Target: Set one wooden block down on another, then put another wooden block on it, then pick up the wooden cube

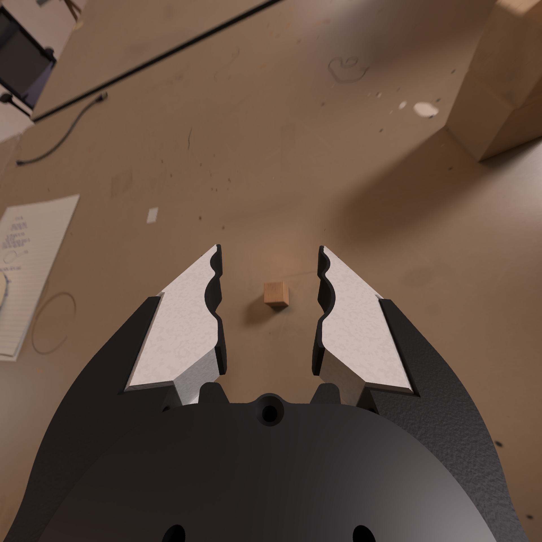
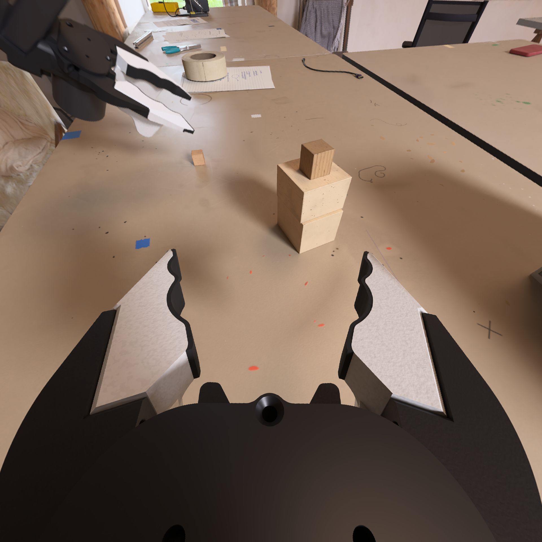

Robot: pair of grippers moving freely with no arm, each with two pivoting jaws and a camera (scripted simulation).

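Note:
A small wooden cube (image 1: 275, 294) lies on the brown table, seen from above between the fingers of my open left gripper (image 1: 269, 249), which hovers over it without touching. The right wrist view shows the same cube (image 2: 198, 157) at the left, below the left gripper (image 2: 187, 113). A stack stands mid-table: two pale wooden blocks, the upper block (image 2: 316, 187) on the lower block (image 2: 313, 231), with a darker wooden block (image 2: 316, 158) on top. The stack's edge shows in the left wrist view (image 1: 498, 88). My right gripper (image 2: 269, 252) is open and empty, short of the stack.
A tape roll (image 2: 204, 65) sits on a sheet of paper (image 2: 249, 77) at the back; the paper also shows in the left wrist view (image 1: 26, 264). Scissors (image 2: 179, 48), a black cable (image 2: 331, 70) and a red object (image 2: 526, 50) lie farther off. A black gap (image 2: 440, 117) divides the tables.

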